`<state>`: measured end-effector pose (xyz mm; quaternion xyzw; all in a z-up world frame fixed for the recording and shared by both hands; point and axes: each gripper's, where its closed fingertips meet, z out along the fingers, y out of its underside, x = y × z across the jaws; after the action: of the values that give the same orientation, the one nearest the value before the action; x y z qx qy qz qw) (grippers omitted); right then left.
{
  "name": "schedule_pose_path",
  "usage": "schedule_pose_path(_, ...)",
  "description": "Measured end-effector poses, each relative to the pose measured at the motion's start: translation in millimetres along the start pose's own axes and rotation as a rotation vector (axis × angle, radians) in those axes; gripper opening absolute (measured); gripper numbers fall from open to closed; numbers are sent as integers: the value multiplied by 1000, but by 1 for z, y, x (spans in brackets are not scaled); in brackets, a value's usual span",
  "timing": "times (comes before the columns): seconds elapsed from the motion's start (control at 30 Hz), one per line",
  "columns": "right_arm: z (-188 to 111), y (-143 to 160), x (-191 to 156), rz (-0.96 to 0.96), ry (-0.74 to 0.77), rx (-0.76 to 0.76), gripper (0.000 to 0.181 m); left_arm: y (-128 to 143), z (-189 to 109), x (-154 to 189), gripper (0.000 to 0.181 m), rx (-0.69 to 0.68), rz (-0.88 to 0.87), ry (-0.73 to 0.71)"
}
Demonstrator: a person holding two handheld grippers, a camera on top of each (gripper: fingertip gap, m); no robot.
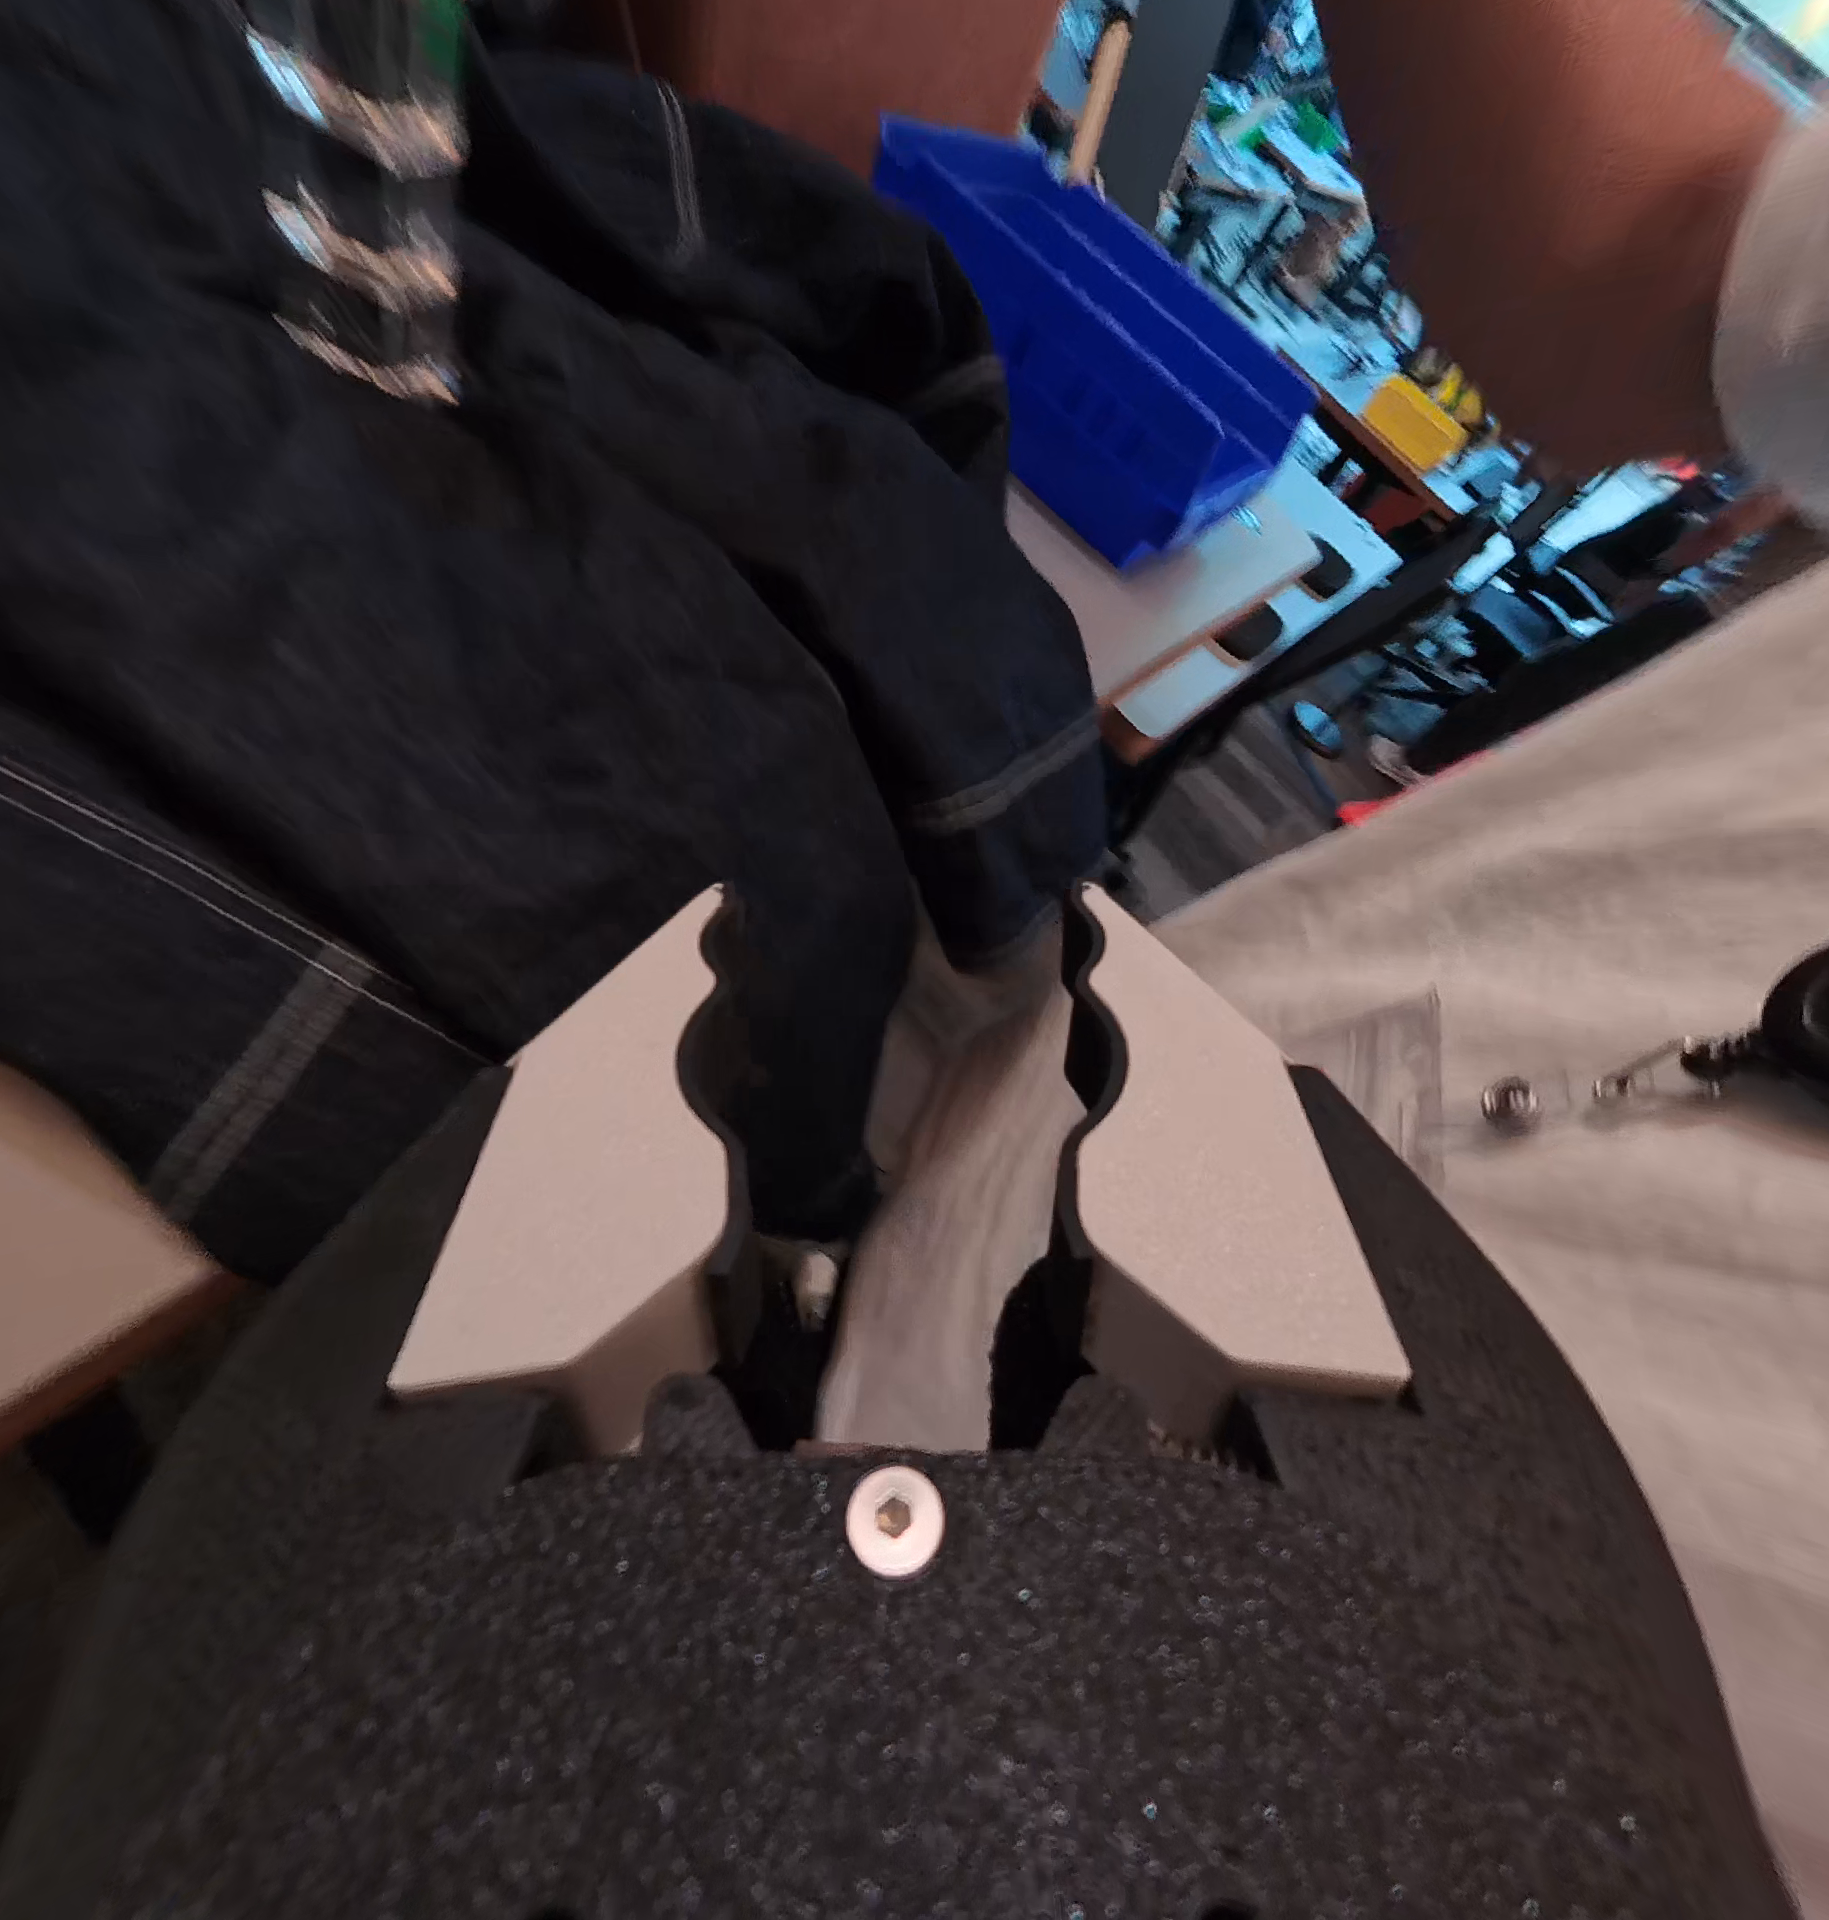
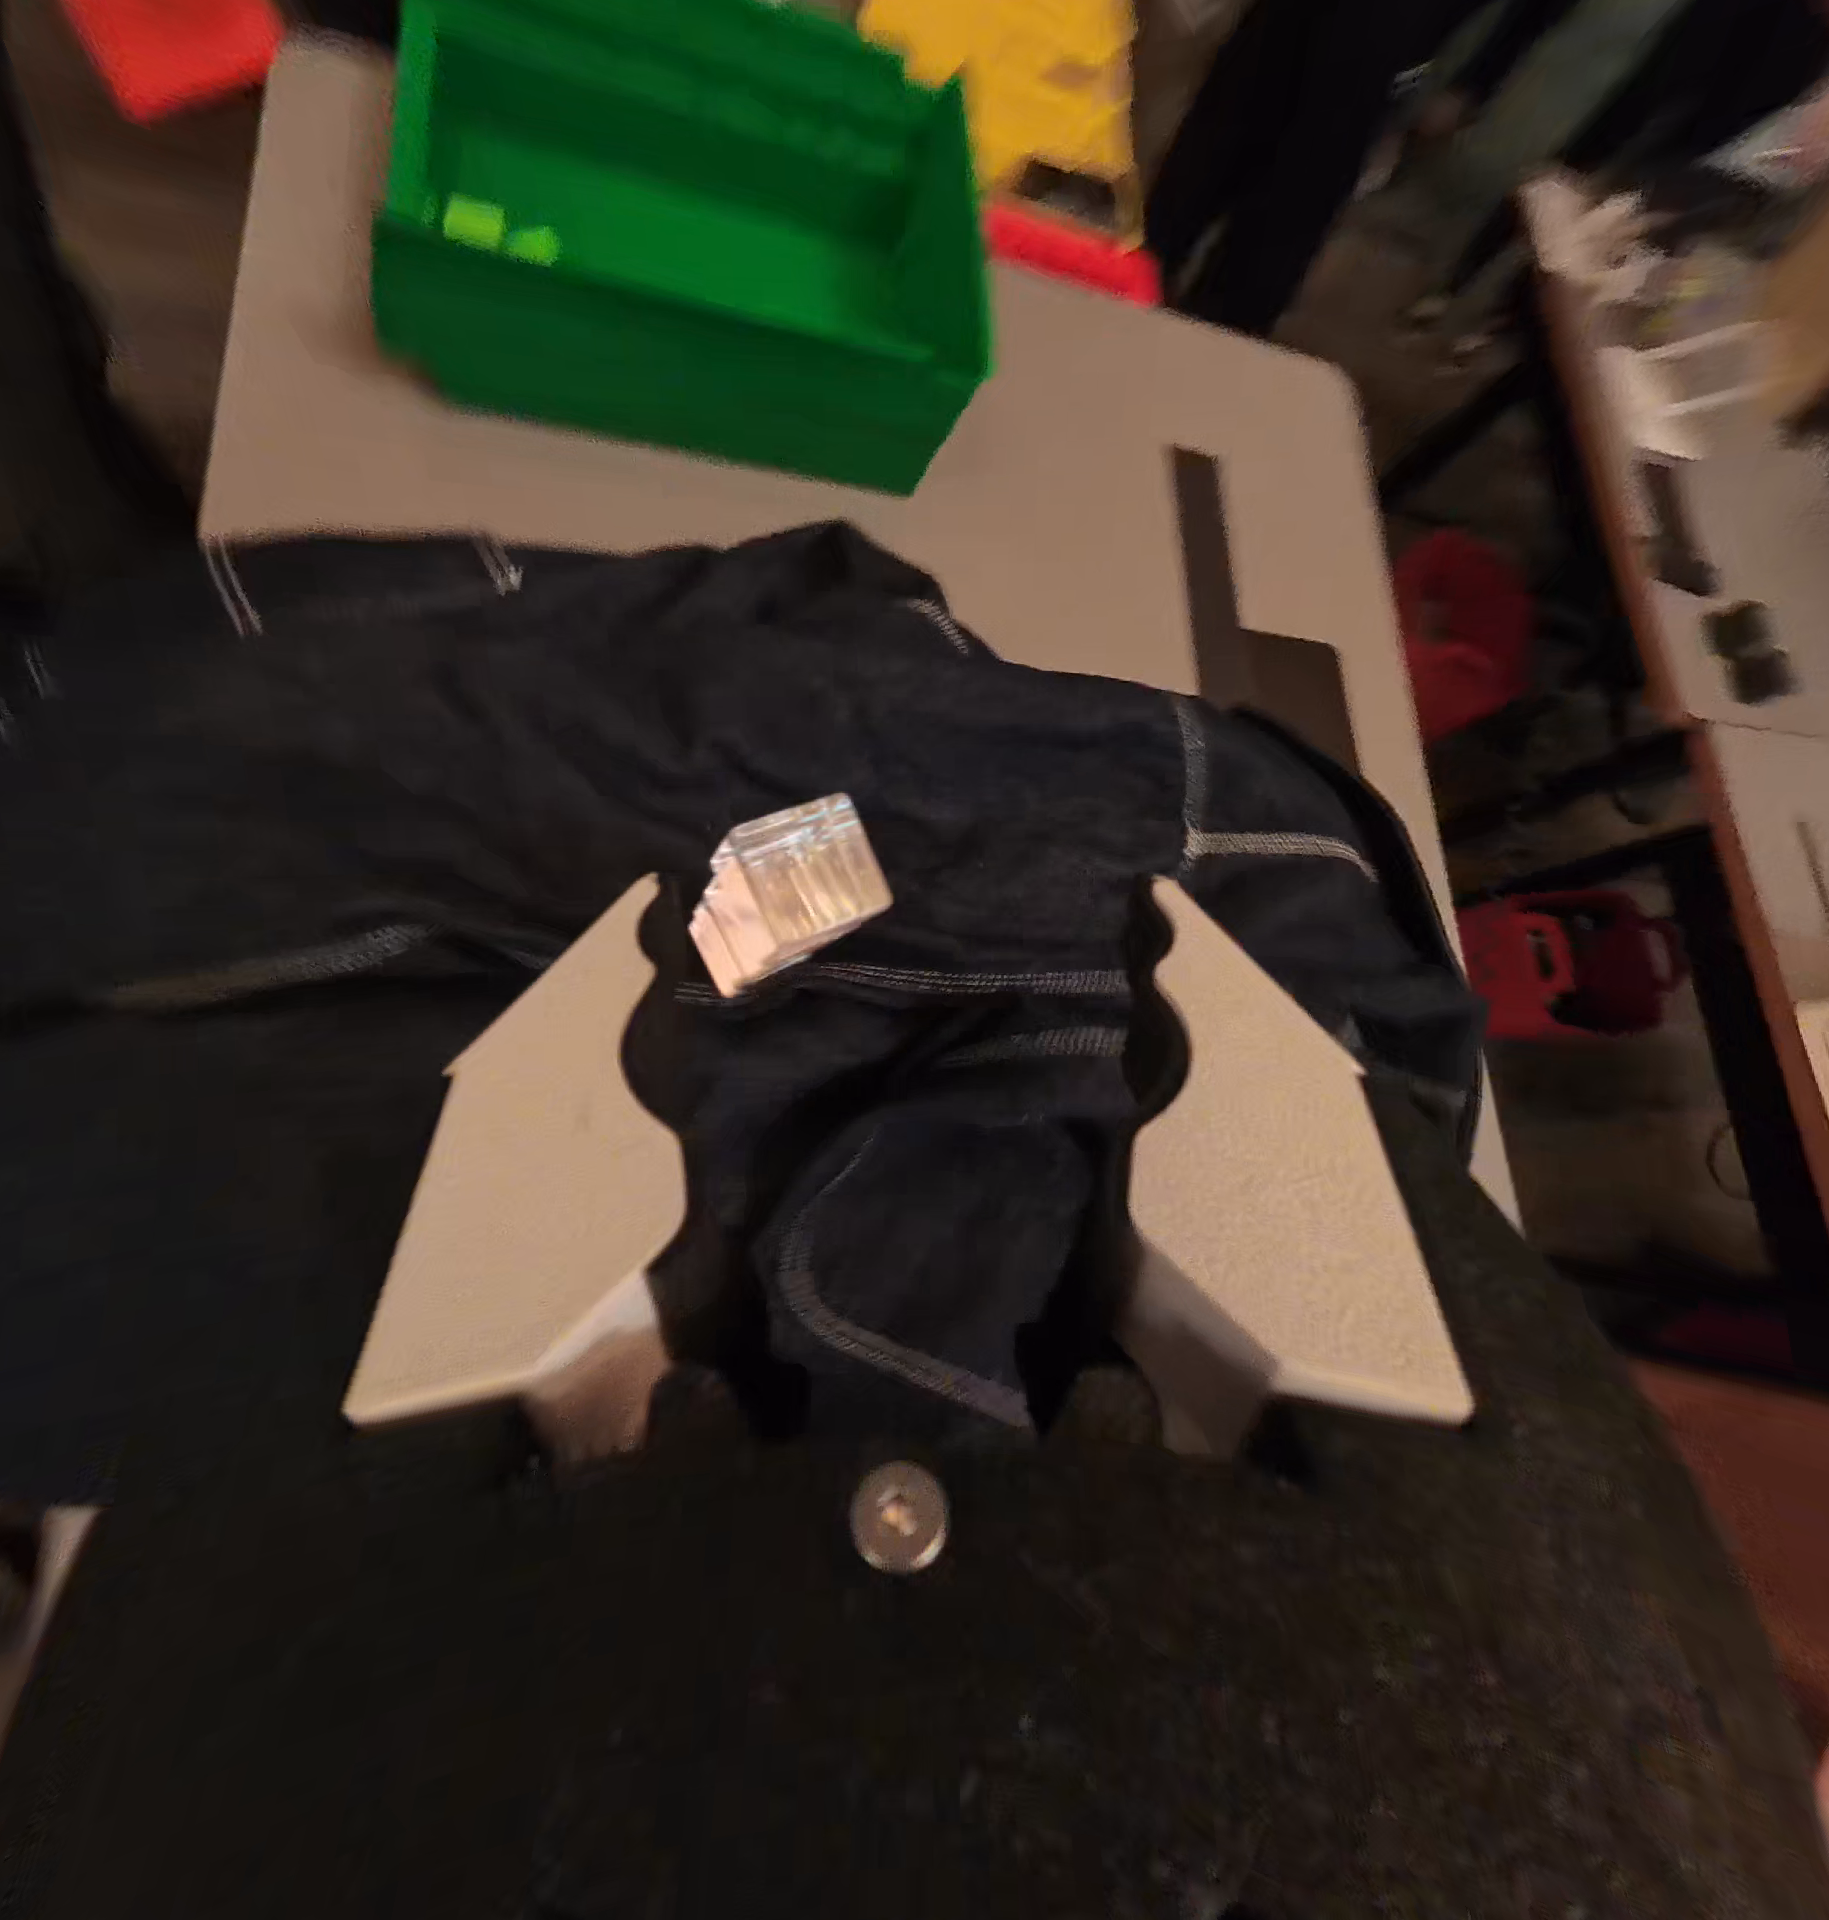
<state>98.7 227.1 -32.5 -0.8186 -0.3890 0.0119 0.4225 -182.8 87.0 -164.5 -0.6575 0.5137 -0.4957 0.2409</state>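
Note:
A dark denim garment [image 1: 422, 675] with pale stitching lies crumpled on a beige table [image 1: 48, 1195]. My left gripper [image 1: 902, 904] is closed around a fold of it. The dark fold lies against the left pad, and a white cloth fold [image 1: 951, 1195] fills the rest of the gap. In the right wrist view the garment [image 2: 577, 748] spreads over the table [image 2: 1097, 416]. My right gripper [image 2: 902, 888] is closed on a bunched hem of it. A small clear plastic plug [image 2: 790, 894] rests on the fabric at the left fingertip.
A blue bin [image 1: 1097, 343] stands on the table behind the garment. A green bin [image 2: 681, 249] stands at the table's far end, with red and yellow things behind it. A person's white shirt [image 1: 1512, 935] with a black badge reel [image 1: 1814, 1008] is close on the right.

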Motion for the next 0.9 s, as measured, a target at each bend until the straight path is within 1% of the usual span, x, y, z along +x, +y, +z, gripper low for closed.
schedule_pose_path(0.03,-19,4,-11,66,48,43,91,-9,-1,-5,63,22,11,-30)
schedule_pose_path(0.07,-34,11,-27,133,84,88,92,-17,-3,-12,63,43,21,-72)
schedule_pose_path(0.1,-44,18,-47,196,109,150,98,-24,-4,-20,63,60,29,-121)
schedule_pose_path(0.17,-55,32,-88,390,178,290,97,-38,-6,-29,63,96,58,-179)
schedule_pose_path(0.2,-55,38,-114,476,176,360,98,-45,-7,-35,63,118,73,-218)
schedule_pose_path(0.27,-48,49,-158,629,187,471,109,-59,-9,-42,63,174,112,-273)
schedule_pose_path(0.33,-36,64,-195,746,202,479,107,-65,-7,-49,63,182,147,-323)
schedule_pose_path(0.37,-31,67,-212,755,209,490,105,-67,-4,-49,63,182,166,-331)
schedule_pose_path(0.43,-23,80,-233,744,267,438,102,-69,4,-47,63,177,197,-321)
schedule_pose_path(0.53,-19,97,-252,765,288,345,100,-65,20,-39,63,132,191,-263)
schedule_pose_path(0.63,-27,108,-254,792,339,336,100,-63,32,-33,63,101,178,-229)
schedule_pose_path(0.7,-31,115,-253,803,369,324,99,-64,37,-31,63,99,187,-231)
schedule_pose_path(0.9,-37,116,-257,800,376,321,93,-62,43,-27,63,61,123,-201)
